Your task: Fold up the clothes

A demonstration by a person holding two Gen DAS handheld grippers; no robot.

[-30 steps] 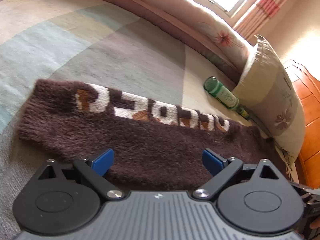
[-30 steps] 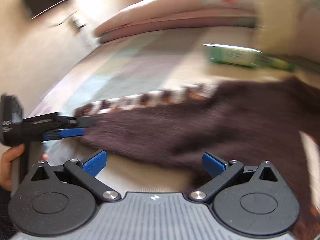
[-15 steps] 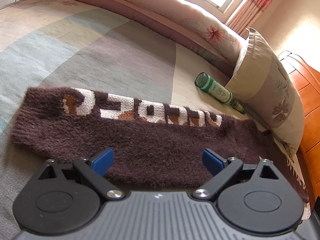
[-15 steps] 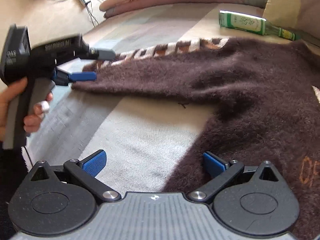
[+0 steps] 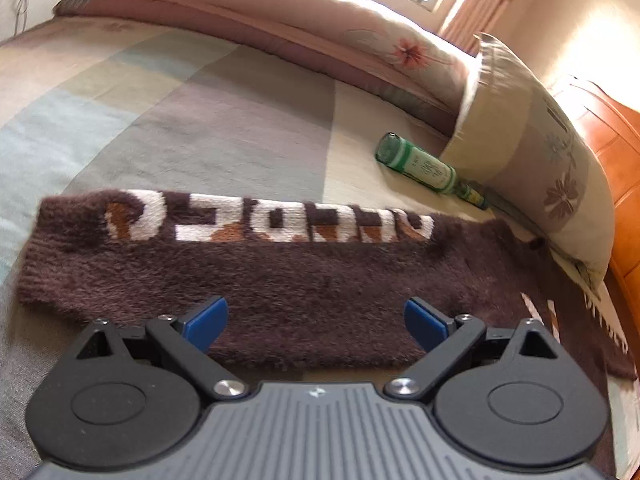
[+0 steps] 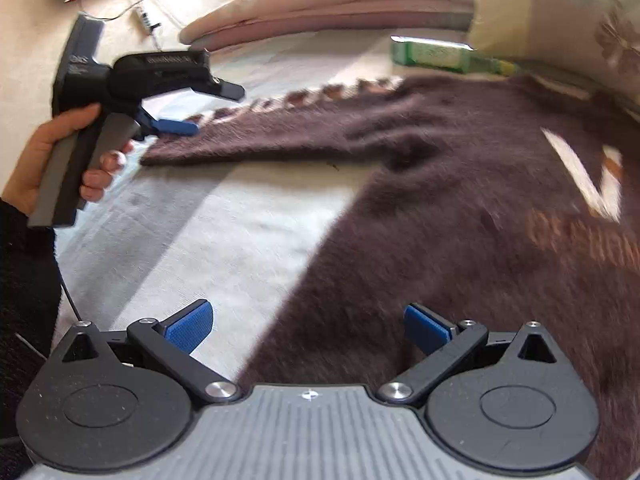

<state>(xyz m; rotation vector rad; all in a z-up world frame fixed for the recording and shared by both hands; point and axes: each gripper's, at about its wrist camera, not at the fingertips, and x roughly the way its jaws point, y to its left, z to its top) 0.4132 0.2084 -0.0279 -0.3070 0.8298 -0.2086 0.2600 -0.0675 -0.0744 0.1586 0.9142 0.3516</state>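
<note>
A fuzzy dark brown sweater [image 6: 460, 216] with white and orange lettering lies flat on the bed. Its sleeve [image 5: 280, 276] stretches out to the left, letters along its far edge. My left gripper [image 5: 316, 322] is open and empty, hovering just above the near edge of the sleeve. It also shows in the right wrist view [image 6: 176, 126], held by a hand near the sleeve's cuff. My right gripper [image 6: 308, 324] is open and empty over the left edge of the sweater body, near the hem.
A green glass bottle [image 5: 424, 168] lies on the bed beyond the sleeve, against a beige flowered pillow [image 5: 532, 152]. A rolled pink quilt [image 5: 280, 20] runs along the back. A wooden headboard [image 5: 616, 160] stands at the right. The checked bedspread [image 5: 180, 120] extends left.
My left gripper has drawn back and lifted slightly from the sleeve. My right gripper has moved closer over the sweater body's edge. Both stay open.
</note>
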